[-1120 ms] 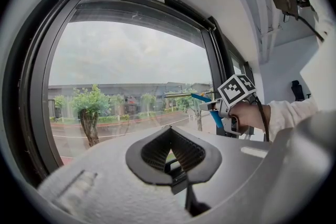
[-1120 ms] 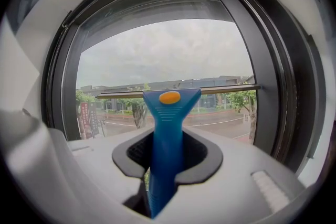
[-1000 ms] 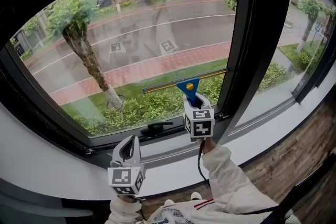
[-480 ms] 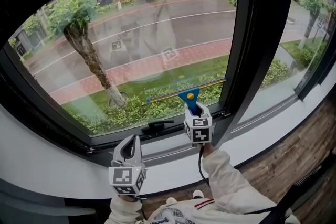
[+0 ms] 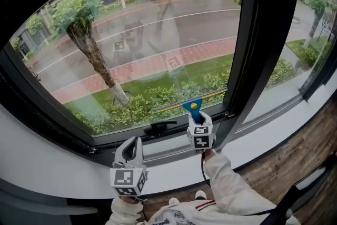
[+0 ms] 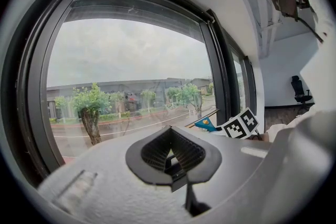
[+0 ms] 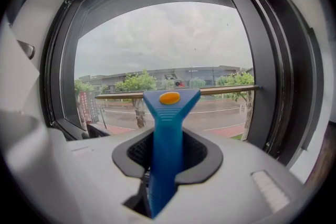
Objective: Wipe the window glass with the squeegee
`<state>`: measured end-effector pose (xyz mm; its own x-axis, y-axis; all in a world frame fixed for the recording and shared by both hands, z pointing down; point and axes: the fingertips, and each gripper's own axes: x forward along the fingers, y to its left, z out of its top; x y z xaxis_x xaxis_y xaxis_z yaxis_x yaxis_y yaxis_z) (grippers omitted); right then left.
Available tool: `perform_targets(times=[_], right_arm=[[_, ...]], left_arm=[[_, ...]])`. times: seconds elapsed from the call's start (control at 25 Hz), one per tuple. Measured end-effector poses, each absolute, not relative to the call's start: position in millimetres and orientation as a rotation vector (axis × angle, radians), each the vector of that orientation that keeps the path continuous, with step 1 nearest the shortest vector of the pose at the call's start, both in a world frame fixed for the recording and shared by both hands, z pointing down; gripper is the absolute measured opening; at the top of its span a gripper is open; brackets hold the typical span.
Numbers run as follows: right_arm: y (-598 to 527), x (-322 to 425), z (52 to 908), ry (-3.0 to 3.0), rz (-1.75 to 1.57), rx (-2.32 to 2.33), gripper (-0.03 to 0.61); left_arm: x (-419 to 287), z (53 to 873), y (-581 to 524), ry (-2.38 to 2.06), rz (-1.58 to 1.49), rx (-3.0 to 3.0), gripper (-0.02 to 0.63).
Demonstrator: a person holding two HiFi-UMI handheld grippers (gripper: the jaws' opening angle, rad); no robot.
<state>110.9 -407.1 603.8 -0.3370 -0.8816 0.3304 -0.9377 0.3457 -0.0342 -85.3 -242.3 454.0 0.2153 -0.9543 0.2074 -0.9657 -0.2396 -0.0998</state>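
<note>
— Two hand-held grippers are in sight; what does each one have?

— Right hand-held gripper [image 7: 167,157] is clamped on the blue handle of the squeegee [image 5: 193,105], which stands up out of its jaws. The blade lies across the window glass [image 5: 147,45] just above that gripper, low on the pane and slightly tilted, with its right end higher. Left hand-held gripper [image 6: 170,157] has its jaws drawn together with nothing between them. It hangs lower and to the left of the right one, apart from the glass.

— And what crowds them?

— A black window handle [image 5: 160,126] sits on the lower frame, just left of the right gripper and above the left one. Right beside the right gripper rises a dark frame post [image 5: 255,45]. The blade's right end comes just beside it; whether they touch I cannot tell. A white sill [image 5: 58,166] runs below and behind both grippers, and a wooden floor [image 5: 300,150] shows lower right. A white sleeve [image 5: 231,187] trails behind the right gripper. Beyond the pane stands a tree [image 5: 87,29].
</note>
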Motion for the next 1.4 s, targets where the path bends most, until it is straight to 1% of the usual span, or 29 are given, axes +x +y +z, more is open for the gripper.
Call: perform_targets(times=[0.88,1.12,1.4], right_arm=[[-392,108,677,-2.238,0.462,1.537,0.103],[-392,108,676,-2.239,0.468,1.532,0.103],[-392,108,646,-2.31,0.426,1.565,0.103]], left_arm=[[-79,468,-249,-1.883,0.397,2.399,0.0],[-78,471,-250,-1.88,0.399,2.394,0.0],[-78,474,-248,-1.889,0.395,2.377,0.0]])
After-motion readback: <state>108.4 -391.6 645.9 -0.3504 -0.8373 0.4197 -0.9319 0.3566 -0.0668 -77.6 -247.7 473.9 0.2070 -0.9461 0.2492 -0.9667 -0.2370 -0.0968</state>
